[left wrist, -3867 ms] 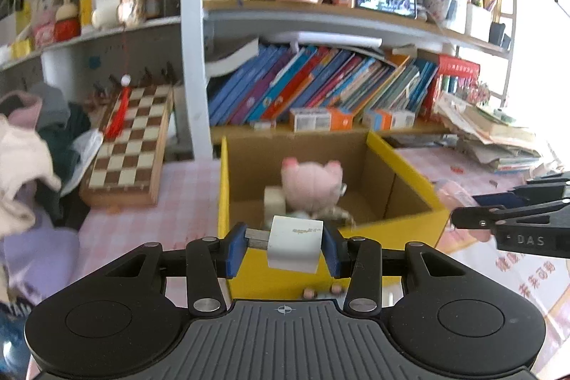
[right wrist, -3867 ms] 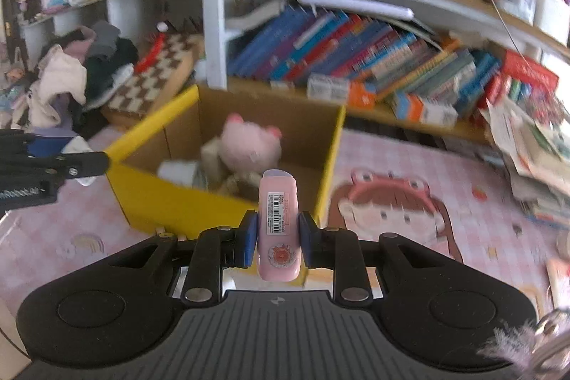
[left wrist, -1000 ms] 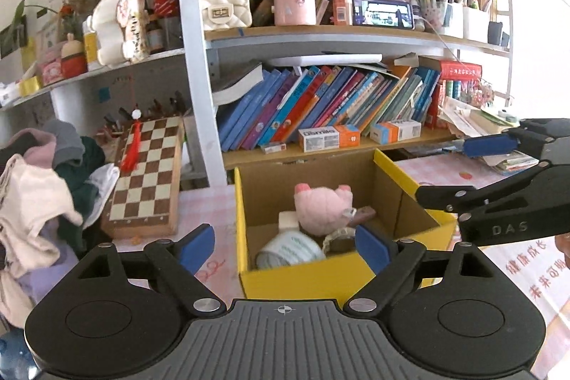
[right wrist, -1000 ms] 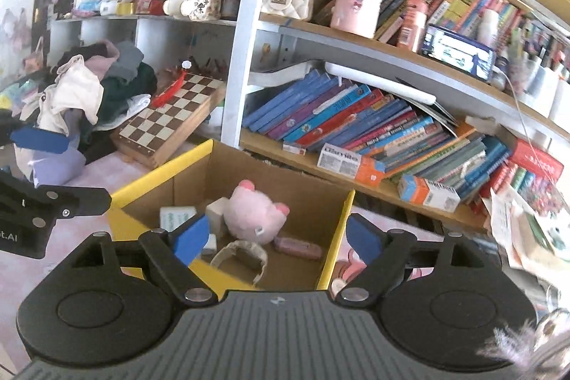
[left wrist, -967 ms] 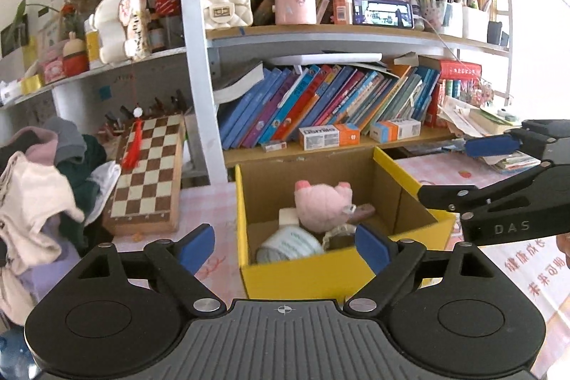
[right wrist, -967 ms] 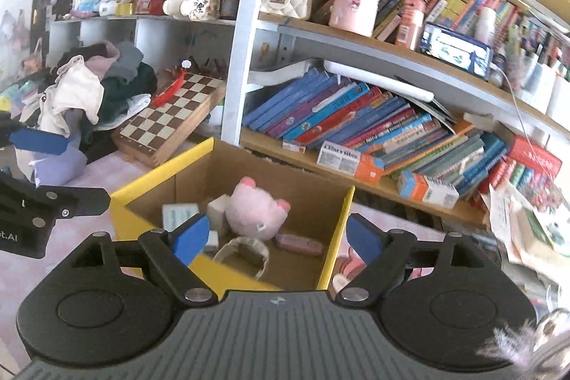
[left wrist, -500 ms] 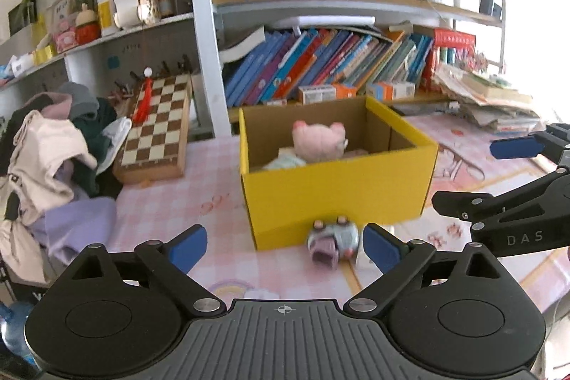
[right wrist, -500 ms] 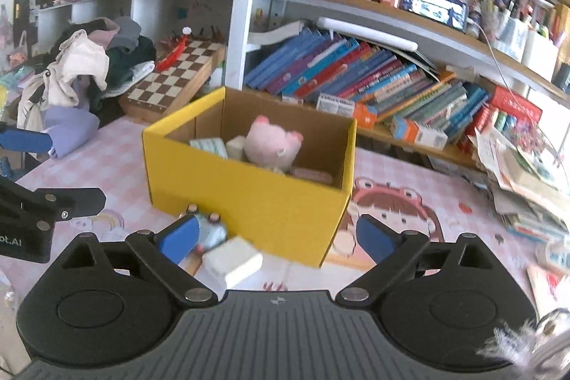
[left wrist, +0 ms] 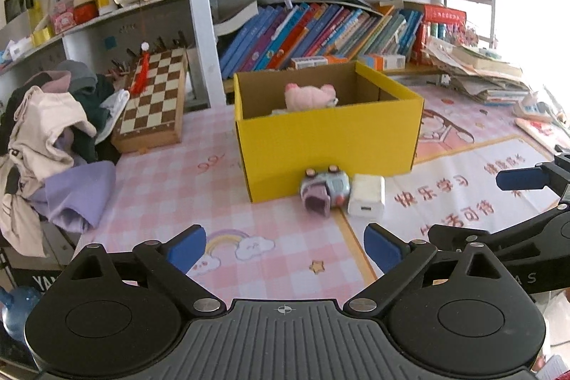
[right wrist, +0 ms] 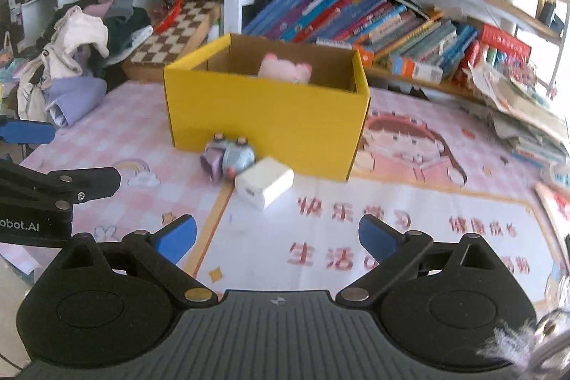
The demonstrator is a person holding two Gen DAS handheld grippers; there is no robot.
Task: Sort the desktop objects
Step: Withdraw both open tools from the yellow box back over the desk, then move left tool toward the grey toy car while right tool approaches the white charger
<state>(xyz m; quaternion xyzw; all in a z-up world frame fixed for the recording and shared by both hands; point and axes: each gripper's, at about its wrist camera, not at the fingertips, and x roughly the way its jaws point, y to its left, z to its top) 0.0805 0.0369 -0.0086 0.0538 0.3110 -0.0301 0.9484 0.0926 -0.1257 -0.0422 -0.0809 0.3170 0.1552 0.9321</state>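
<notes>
Both tongs hang over the near edge of the desk, each spread wide with nothing between its blue pads. The left gripper [left wrist: 285, 246] sits low over the pink checked mat [left wrist: 228, 202]; the right gripper [right wrist: 277, 235] is over the printed sheet with red characters [right wrist: 392, 230], just right of the left one. Neither touches anything.

Ahead of both, still loose on the mat, lie two items. The white charger block [left wrist: 367, 194] is straight ahead of the right tongs and slightly right of the left tongs' centre line. The small blue-grey toy [left wrist: 324, 191] lies touching or just beside the block on its left, close against the front wall of the box; I cannot tell whether it touches that wall.

Behind them stands the yellow cardboard box [left wrist: 327, 145], open at the top. A pink plush [left wrist: 310, 97] shows above its rim, so sorting is partly done. Other contents are hidden by the front wall from this height.

Judgement: the step in hand is the approach for the next pick, with both tongs free. The toy suits the left side, the block the right. The next move calls for lowering each pair forward and straddling one item only. Since the two lie so close, the inner fingers risk nudging the neighbour.

Farther off: a chessboard [left wrist: 153, 98] left of the box, a clothes heap [left wrist: 53, 138] beyond the left tongs, and shelves of books [left wrist: 320, 31] behind.
</notes>
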